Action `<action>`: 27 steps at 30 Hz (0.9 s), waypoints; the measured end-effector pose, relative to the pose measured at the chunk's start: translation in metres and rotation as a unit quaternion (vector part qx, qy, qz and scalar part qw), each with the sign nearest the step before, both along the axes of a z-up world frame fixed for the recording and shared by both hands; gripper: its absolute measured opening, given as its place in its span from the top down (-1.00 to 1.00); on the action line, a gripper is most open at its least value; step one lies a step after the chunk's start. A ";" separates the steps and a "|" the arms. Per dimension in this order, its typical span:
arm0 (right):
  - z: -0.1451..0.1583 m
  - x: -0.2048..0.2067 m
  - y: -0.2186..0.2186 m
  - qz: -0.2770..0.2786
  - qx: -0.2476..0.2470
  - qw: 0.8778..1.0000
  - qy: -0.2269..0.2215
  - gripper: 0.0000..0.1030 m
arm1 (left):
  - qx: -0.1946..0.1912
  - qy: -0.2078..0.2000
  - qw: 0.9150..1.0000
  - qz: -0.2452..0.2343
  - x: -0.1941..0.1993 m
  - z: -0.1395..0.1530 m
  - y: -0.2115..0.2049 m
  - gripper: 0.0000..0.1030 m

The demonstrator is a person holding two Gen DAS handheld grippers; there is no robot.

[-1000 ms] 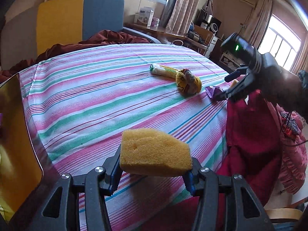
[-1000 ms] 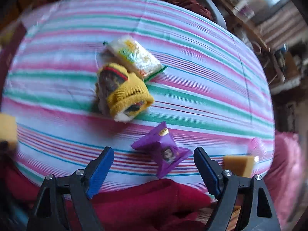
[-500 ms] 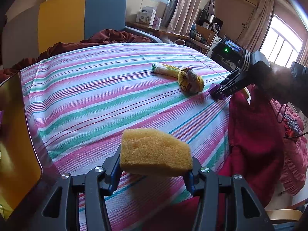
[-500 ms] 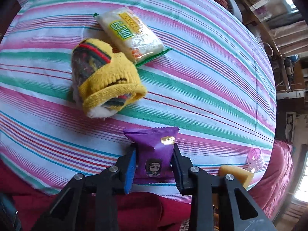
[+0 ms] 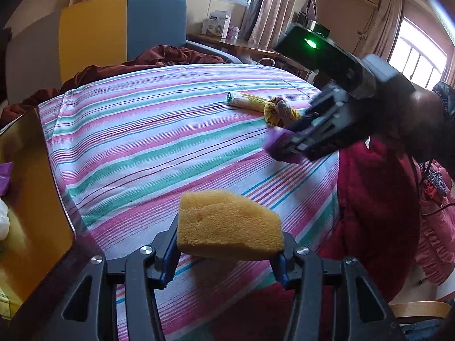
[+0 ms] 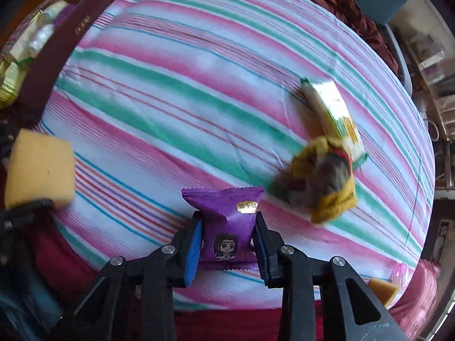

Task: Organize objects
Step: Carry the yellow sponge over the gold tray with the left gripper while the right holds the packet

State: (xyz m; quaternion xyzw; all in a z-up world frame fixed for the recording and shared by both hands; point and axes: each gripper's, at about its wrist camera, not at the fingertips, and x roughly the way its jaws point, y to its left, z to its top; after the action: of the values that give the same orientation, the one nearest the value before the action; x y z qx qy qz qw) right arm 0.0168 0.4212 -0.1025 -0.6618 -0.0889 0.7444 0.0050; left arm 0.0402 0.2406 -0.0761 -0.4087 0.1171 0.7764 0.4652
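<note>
My left gripper (image 5: pixel 227 251) is shut on a yellow sponge (image 5: pixel 229 228) and holds it above the striped bedspread (image 5: pixel 148 142); the same sponge (image 6: pixel 38 170) shows at the left of the right wrist view. My right gripper (image 6: pixel 227 241) is shut on a purple snack packet (image 6: pixel 226 221), lifted off the cloth. From the left wrist view that right gripper (image 5: pixel 287 149) hangs over the bed's right side with the purple packet (image 5: pixel 274 142) in its jaws. A yellow knitted sock (image 6: pixel 324 187) and a white-and-green packet (image 6: pixel 332 108) lie on the bed.
A dark brown box (image 6: pixel 57 48) with a gold inside (image 5: pixel 25 187) stands at the bed's left edge and holds several small items. Red clothing (image 5: pixel 378 199) drapes the right edge. Another sponge piece (image 6: pixel 382 291) and a small pink object (image 6: pixel 399 272) lie by the near corner.
The right gripper closed on the purple packet, lifted it and swung left over the bed, rolling as it went. The left gripper kept still with the sponge.
</note>
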 end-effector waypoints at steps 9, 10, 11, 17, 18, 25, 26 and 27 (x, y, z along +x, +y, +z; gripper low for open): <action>-0.011 -0.035 0.009 -0.075 -0.020 0.994 0.082 0.31 | -0.005 0.007 1.000 0.008 0.000 -0.003 0.002 -0.04; -0.010 -0.034 0.014 -0.088 -0.033 0.991 0.093 0.31 | -0.005 0.008 1.000 0.009 0.000 -0.003 0.002 -0.04; -0.010 -0.034 0.019 -0.099 -0.047 0.989 0.100 0.31 | -0.007 0.010 1.000 0.009 0.000 -0.003 0.003 -0.04; -0.008 -0.030 0.018 -0.109 -0.058 0.985 0.118 0.31 | -0.013 0.009 0.999 0.029 -0.001 0.001 0.003 -0.04; -0.008 -0.029 0.017 -0.106 -0.055 0.986 0.119 0.31 | -0.018 0.016 0.999 0.034 0.000 0.002 0.004 -0.04; -0.008 -0.040 0.035 -0.103 -0.052 0.986 0.119 0.31 | -0.024 0.019 0.998 0.047 0.000 0.002 0.001 -0.04; -0.006 -0.043 0.025 -0.104 -0.052 0.986 0.119 0.31 | -0.025 0.019 0.998 0.047 0.000 0.002 0.001 -0.04; -0.006 -0.044 0.024 -0.104 -0.052 0.986 0.119 0.30 | -0.024 0.019 0.998 0.049 0.000 0.002 0.000 -0.04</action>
State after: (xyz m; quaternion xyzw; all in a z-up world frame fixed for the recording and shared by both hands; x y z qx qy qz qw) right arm -0.0276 0.4449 -0.1089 -0.5737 0.0203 0.8168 0.0585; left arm 0.0406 0.2409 -0.0737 -0.4101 0.1248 0.8027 0.4146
